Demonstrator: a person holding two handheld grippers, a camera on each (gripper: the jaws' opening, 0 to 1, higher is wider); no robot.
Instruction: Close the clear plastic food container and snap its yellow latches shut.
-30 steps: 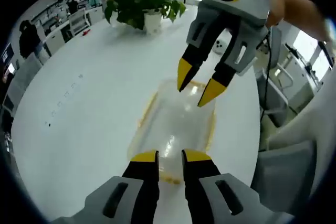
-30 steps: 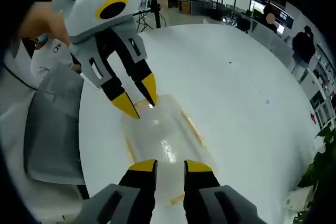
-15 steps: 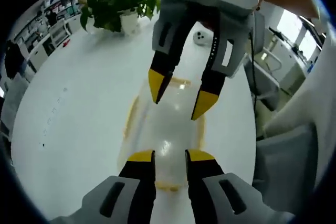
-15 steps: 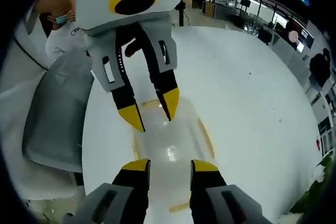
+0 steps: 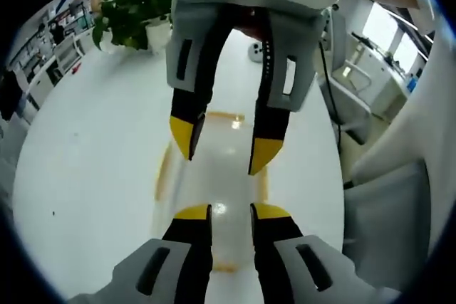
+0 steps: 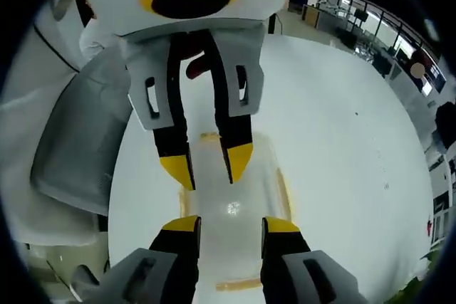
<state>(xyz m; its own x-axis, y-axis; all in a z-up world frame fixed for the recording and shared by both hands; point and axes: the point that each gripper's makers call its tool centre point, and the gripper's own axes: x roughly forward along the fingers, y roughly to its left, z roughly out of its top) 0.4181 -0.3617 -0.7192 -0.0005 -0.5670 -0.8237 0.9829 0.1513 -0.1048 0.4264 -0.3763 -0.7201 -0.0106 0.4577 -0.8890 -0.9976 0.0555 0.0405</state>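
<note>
Left tool (image 5: 230,212), right tool (image 6: 230,224) facing, jaws parted; container (image 6: 235,204) lengthwise between.

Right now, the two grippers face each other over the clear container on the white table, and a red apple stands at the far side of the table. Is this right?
Not quite. The left gripper view shows a potted plant at the far side, not an apple. The rest holds: the left gripper and right gripper face each other over the clear container on the white table.

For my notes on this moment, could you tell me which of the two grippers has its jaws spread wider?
The right gripper is wider: its yellow tips stand clearly apart over the clear container, while the left gripper shows a narrower gap.
</note>
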